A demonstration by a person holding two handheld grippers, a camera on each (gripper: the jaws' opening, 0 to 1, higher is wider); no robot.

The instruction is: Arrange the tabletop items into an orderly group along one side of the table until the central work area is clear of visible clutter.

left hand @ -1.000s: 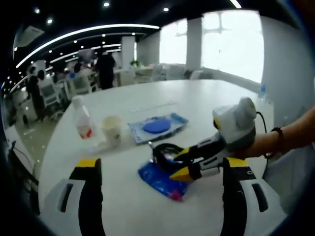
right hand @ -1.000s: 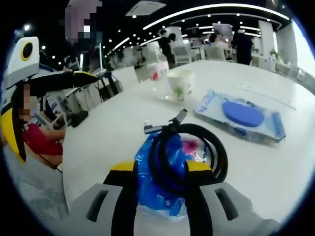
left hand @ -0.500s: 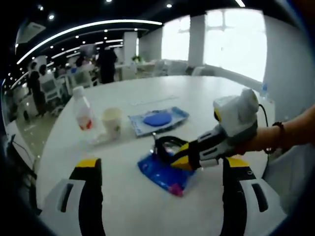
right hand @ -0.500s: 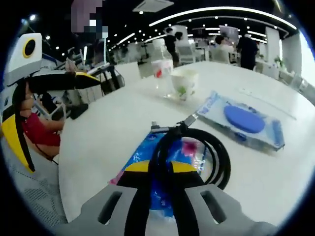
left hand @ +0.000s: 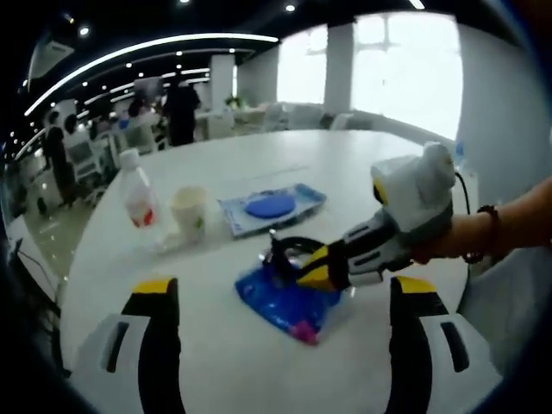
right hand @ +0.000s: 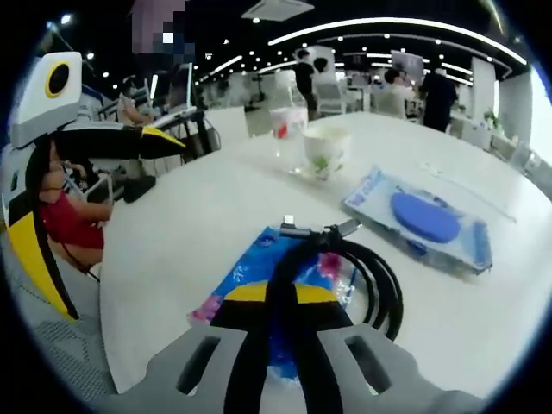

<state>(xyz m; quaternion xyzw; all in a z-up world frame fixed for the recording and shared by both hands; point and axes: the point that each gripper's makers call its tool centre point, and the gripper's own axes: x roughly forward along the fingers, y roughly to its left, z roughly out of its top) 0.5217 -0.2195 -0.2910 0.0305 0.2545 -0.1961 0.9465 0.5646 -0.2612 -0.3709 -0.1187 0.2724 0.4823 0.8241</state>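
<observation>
While the right gripper pinched the coiled black cable between its nearly closed jaws, the coil lay flat atop the blue packet, its connector ends pointing away from the jaws. The packet's long axis ran along the jaws, toward the paper cup. The left gripper hovered with jaws spread wide near the tabletop's edge. A water bottle and blue-disc package lay beyond.

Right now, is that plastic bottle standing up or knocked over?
Upright. The bottle stands on the table with its cap on top, beside the paper cup.
</observation>
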